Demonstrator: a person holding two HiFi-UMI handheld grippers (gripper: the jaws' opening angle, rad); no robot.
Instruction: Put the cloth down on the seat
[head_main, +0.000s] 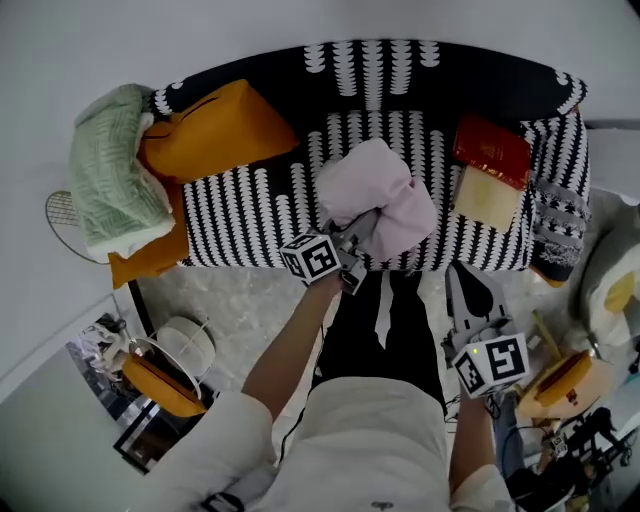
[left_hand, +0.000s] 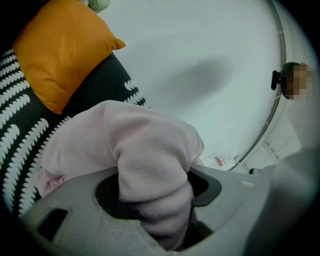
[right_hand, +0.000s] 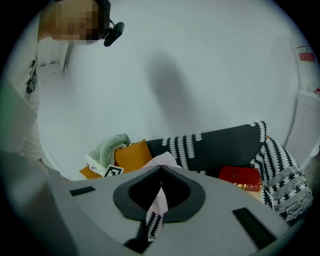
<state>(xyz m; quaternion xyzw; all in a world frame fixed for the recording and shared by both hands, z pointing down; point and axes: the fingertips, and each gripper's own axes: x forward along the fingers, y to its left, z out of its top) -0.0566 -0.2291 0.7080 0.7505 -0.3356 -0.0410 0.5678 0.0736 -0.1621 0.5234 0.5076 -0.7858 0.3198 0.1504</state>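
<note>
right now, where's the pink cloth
In the head view the pink cloth is bunched over the middle of the sofa seat, between the orange cushion at left and the red box at right, its near edge held in the left gripper's jaws.

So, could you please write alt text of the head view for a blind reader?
Seen from above, the left gripper clamps a crumpled pale pink cloth over the seat of a black-and-white patterned sofa. The right gripper hangs in front of the sofa, clear of the cloth. An orange cushion and a green knitted blanket lie at one end.
</note>
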